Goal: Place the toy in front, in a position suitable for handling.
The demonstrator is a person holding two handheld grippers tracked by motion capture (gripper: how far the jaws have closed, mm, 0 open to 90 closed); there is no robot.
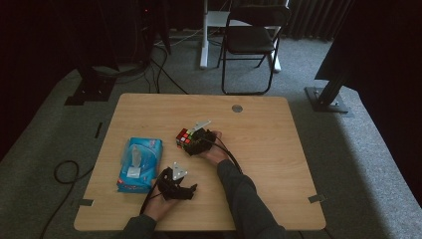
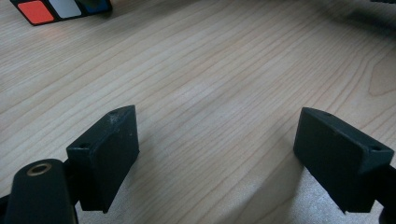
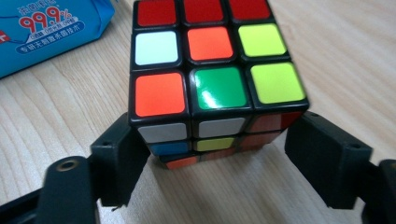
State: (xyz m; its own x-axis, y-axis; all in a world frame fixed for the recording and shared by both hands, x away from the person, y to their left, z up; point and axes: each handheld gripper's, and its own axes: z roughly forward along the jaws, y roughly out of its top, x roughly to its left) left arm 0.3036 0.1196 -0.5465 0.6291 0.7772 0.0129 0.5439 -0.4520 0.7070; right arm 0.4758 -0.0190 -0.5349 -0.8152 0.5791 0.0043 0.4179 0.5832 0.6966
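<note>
**Cube sits between the right tool's jaws, not yet pinched**

The cube (image 3: 217, 81) lies straight ahead of the right tool (image 3: 212, 161), near the middle of the tabletop (image 1: 259, 124), its lower edge already between the two jaws. The jaws stand wide, one at each side of the cube; the left one looks to touch a corner, the right one close beside it, though I cannot tell if either presses. A cube has no long axis, so the grip turns only on squaring the jaws to opposite faces.

The left tool (image 1: 180, 185) is well apart, toward the near edge, its jaws wide and holding nothing, over bare wood. A blue tissue pack (image 1: 140, 163) lies near the left edge.
</note>
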